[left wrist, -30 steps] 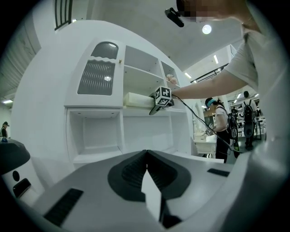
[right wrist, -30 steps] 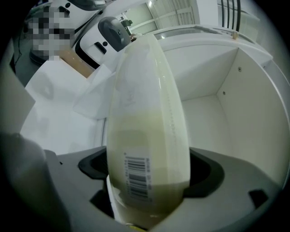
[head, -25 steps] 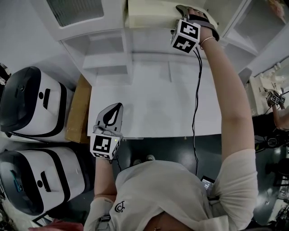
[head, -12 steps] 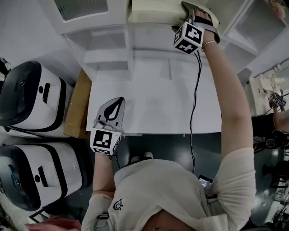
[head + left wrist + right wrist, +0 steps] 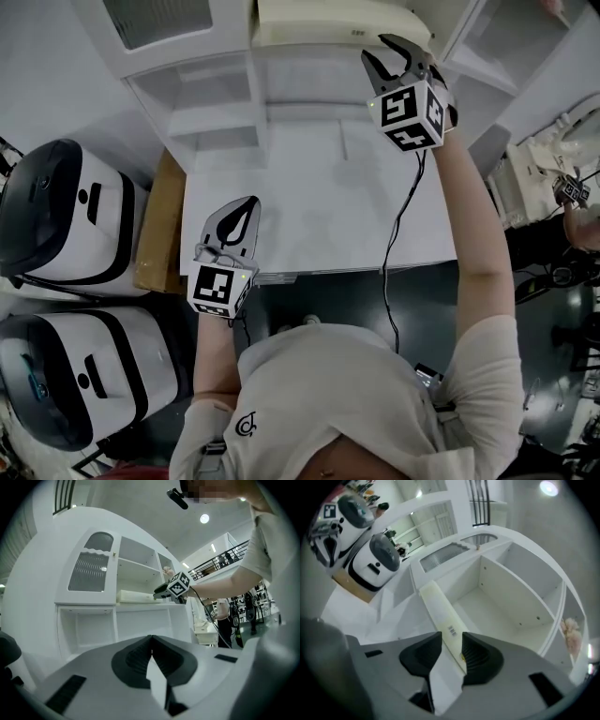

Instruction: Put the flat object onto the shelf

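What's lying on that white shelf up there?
A flat cream box lies on the shelf, with a barcode label showing on it. The board right under the box is covered, so anything beneath it cannot be seen.

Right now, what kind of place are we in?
Probably a lab or demo hall, not a home: a white shelf unit over a white table, two large white-and-black machines beside it, and a railed upper balcony.

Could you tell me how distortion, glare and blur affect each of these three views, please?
Left gripper view: strong fisheye bending of the shelf unit, dark corners, a ceiling lamp glaring. Right gripper view: the same bending, with the flat object sharp. Head view: even soft light, only faint shadows.
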Motion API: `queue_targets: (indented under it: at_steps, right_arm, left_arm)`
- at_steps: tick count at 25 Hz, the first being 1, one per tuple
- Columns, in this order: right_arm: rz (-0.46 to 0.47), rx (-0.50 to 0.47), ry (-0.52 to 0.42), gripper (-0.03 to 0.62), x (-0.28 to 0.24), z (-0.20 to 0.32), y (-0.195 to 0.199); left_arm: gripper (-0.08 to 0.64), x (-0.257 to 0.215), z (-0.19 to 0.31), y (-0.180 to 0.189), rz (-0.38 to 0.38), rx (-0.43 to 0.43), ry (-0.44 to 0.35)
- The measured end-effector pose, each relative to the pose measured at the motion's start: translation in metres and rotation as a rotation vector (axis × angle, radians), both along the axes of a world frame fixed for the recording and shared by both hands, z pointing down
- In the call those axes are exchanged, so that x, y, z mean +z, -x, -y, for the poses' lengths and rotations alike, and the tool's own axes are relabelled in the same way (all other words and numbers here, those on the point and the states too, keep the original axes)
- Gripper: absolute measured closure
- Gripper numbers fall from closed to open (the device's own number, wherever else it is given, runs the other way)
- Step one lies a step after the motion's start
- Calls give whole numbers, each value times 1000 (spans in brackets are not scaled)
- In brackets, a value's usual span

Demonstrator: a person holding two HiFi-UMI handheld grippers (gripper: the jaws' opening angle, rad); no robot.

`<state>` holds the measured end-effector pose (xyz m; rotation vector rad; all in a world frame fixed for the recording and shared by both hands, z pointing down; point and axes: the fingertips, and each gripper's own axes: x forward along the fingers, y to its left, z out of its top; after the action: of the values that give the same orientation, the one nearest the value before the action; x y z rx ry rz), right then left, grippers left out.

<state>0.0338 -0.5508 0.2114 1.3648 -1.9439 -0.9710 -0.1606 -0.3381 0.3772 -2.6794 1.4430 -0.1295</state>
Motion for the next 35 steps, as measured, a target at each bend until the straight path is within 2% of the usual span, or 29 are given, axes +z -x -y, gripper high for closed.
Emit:
queue_targets:
  at_steps: [4,10,16,21,26,35]
  right_arm:
    - [206,-23,-4,578,6,-47,-8]
    - [398,-19,37,583,45,-103,-16]
    - [596,-95,103,583,92,-165,-7]
    - [746,-108,169,583,134,-206,-3]
    - [835,-81,242,583,173,-234,0]
    - [888,-84,256,584,183,-252,-5]
  left_arm:
    - [546,-6,-5,-4,2,24,-16]
    - [546,-10,-19,-4,-6,50,-24]
    - [546,-9,-29,-4,-10,59,-21]
    - [546,-7,-37,-7,-9,76,-21]
    - [546,-1,-44,-8,-9,82,-5]
    - [546,-1,-47,-16,-14,82,-10]
